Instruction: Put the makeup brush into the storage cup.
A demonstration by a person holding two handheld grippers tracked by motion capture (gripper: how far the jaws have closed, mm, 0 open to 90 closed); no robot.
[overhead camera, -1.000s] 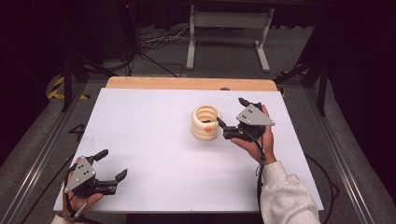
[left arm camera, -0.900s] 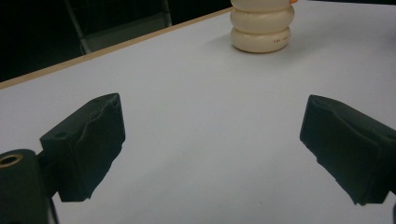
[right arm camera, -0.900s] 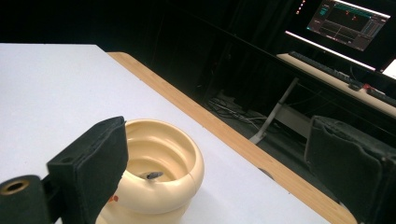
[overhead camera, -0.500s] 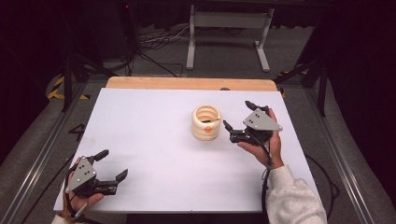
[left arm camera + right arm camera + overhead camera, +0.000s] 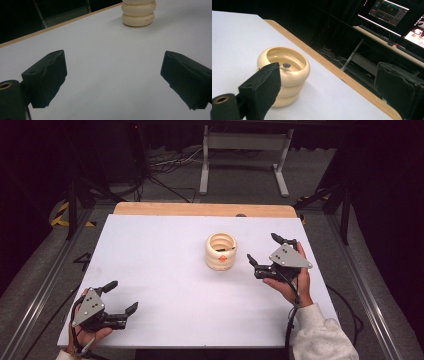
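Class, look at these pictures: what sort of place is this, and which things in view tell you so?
Probably a lab or recording studio, not a home. A bare white table stands on a dark floor strewn with cables, lit monitors and a keyboard sit on a desk behind, and each hand holds an open gripper near a cream ribbed holder.

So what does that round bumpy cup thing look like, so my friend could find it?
Look at the big white table and go a little right of its middle. There stands a cream holder shaped like three fat rings stacked up, open on top. The right gripper is beside it, not touching, and a small grey tip pokes up inside it.
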